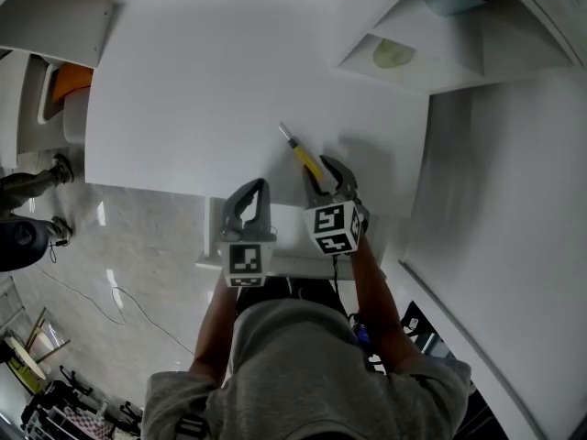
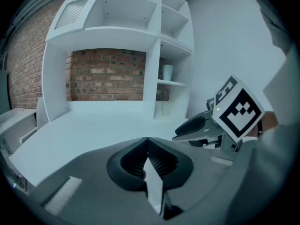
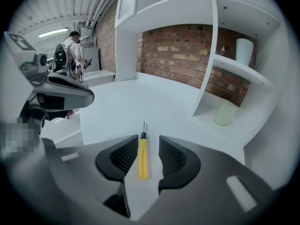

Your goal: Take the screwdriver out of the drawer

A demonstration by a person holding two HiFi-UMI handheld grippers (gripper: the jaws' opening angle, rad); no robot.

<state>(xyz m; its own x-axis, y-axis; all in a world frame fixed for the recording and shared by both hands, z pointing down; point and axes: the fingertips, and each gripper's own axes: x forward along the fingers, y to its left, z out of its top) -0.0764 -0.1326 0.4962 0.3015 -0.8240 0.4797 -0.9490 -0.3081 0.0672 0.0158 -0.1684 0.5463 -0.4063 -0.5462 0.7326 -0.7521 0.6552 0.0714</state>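
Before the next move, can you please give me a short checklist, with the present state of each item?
1. Screwdriver lies out on the desk: ok.
2. Right hand-held gripper open, with a gap on both sides of the screwdriver: ok.
3. Left hand-held gripper shut, nothing seen in it: ok.
4. The two grippers apart from each other: ok.
5. Drawer closed: cannot tell, the grippers and arms hide it.

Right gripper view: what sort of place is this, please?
Probably a workshop or lab: a white desk with built-in shelves, a bare brick wall behind, and a strip light overhead.
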